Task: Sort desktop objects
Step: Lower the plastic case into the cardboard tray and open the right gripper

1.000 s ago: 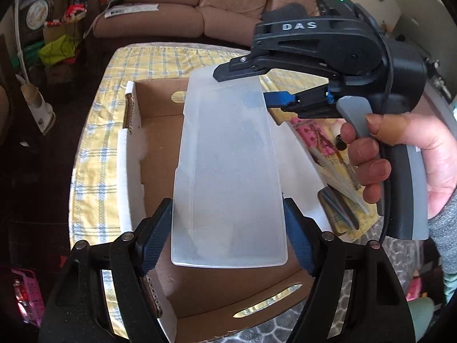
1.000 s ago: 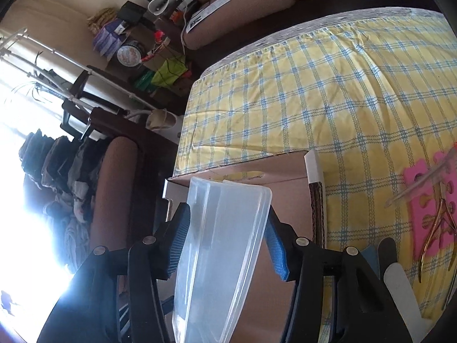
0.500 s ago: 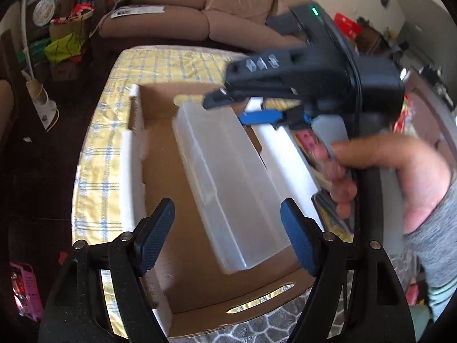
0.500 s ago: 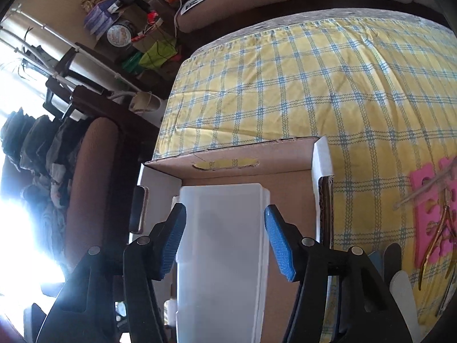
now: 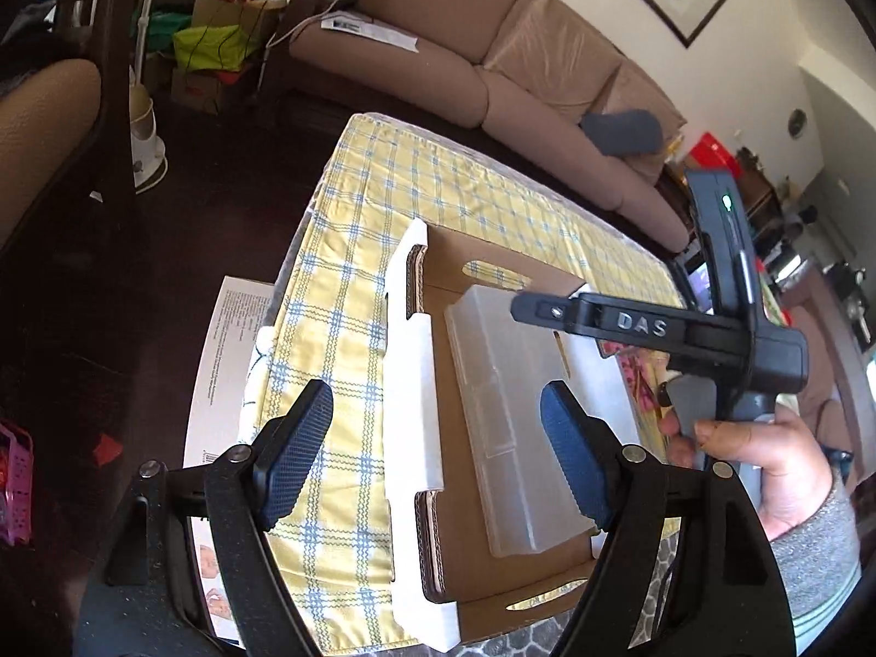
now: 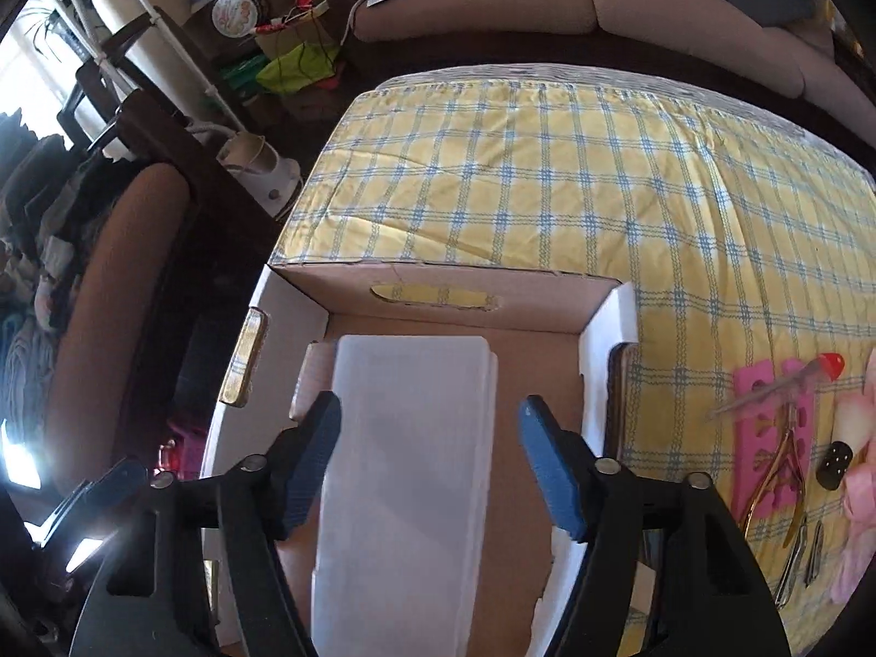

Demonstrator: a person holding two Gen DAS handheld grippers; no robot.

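A translucent white plastic case [image 5: 506, 427] lies flat on the floor of an open cardboard box [image 5: 421, 438]; it also shows in the right wrist view [image 6: 408, 482]. My left gripper [image 5: 438, 454] is open and empty, raised above the box's left wall. My right gripper [image 6: 430, 465] is open above the case, its blue pads [image 6: 545, 471] apart from the case's sides. The right gripper's body [image 5: 657, 328] shows in the left wrist view over the box's right side.
The box [image 6: 438, 295] sits on a table with a yellow checked cloth [image 6: 547, 175]. A pink toe separator [image 6: 772, 427], gold nippers [image 6: 783, 465] and other manicure tools lie to the right. A sofa [image 5: 493, 71] stands behind the table. A paper sheet [image 5: 219, 372] lies left.
Both grippers let go of the plastic case. It went from tilted in my grip to lying flat in the box. My left gripper pulled back and to the left.
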